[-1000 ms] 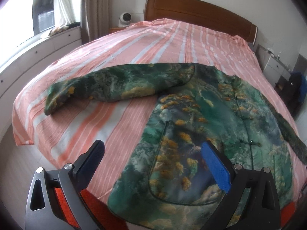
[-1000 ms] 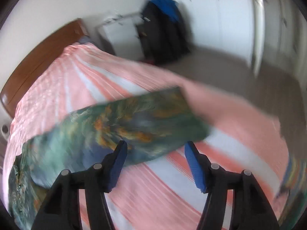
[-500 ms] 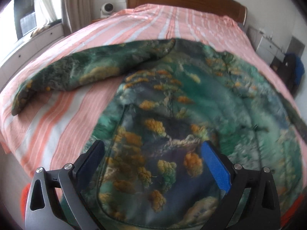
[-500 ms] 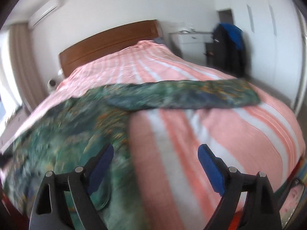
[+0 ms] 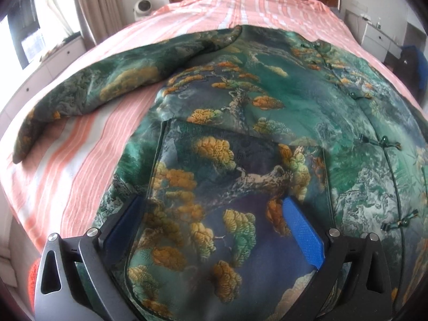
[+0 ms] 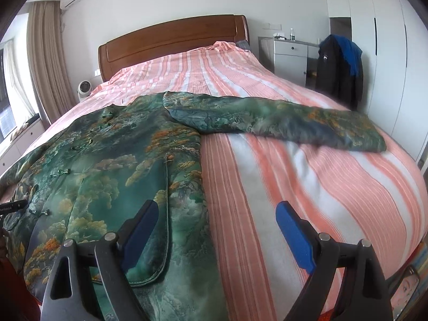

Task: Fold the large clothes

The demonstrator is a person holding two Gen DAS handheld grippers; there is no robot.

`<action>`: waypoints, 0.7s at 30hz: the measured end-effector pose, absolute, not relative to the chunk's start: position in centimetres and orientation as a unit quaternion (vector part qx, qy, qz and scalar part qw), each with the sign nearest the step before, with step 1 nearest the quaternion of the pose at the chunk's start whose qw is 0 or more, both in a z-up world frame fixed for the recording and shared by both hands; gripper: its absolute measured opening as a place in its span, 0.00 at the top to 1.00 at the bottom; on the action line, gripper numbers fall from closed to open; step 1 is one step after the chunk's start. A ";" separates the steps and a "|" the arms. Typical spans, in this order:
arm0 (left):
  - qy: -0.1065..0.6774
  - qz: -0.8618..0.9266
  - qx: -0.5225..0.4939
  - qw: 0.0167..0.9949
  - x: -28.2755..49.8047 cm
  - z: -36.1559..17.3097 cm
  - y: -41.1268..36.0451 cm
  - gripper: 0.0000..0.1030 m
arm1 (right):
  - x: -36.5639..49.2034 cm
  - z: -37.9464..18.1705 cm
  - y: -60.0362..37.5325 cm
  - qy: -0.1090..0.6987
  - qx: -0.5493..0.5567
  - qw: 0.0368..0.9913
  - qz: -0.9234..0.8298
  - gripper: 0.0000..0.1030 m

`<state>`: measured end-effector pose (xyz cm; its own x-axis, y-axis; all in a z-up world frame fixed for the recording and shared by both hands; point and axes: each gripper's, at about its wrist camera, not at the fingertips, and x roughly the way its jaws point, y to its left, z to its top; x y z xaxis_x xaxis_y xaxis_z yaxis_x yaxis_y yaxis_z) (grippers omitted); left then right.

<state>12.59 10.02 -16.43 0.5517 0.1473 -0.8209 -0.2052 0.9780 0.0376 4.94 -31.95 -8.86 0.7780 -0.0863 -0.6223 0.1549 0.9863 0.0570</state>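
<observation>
Right wrist view: a bed (image 6: 307, 165) with a pink-and-white striped cover fills the room, its wooden headboard (image 6: 171, 42) at 12 o'clock against a white wall. A curtain (image 6: 45, 61) hangs at 10 o'clock, with a small round fan (image 6: 84, 88) beside the headboard. At 2 o'clock stand a white cabinet (image 6: 290, 53) and a dark coat (image 6: 337, 72) with blue cloth over it.

One jacket (image 6: 107, 165), green with gold tree patterning, lies flat and face up on the bed, its knot buttons closed. It has two sleeves: one (image 6: 281, 120) stretches toward 2 o'clock in the right view, the other (image 5: 101, 88) toward 9 o'clock in the left view. Each front half has one patch pocket.

There are two grippers. The right gripper (image 6: 216, 222) has its blue fingers wide apart and holds nothing; the jacket's side edge runs between them, one finger over the cloth, the other over bare cover. The left gripper (image 5: 211, 222) is likewise spread wide, low over the pocket (image 5: 235, 203) near the hem; whether it touches the fabric cannot be told.
</observation>
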 end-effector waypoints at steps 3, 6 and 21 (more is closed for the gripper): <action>0.468 0.101 -0.012 0.878 12.7 -16.6 9.6 0.00 | 4.7 -8.8 -31.9 0.325 0.052 0.942 -0.065 0.14; 0.464 0.101 0.003 0.880 12.7 -16.7 9.2 0.00 | 4.8 -8.9 -31.8 0.330 0.049 0.941 -0.065 0.14; 0.338 0.112 -0.006 0.934 8.4 -10.4 9.8 0.00 | 4.9 -9.0 -31.9 0.334 0.048 0.939 -0.071 0.14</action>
<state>8.38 9.76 -10.39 0.7461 0.2052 -0.6335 -0.2137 0.9748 0.0640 4.94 -31.94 -9.03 0.7673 -0.1012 -0.6332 0.1646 0.9855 0.0420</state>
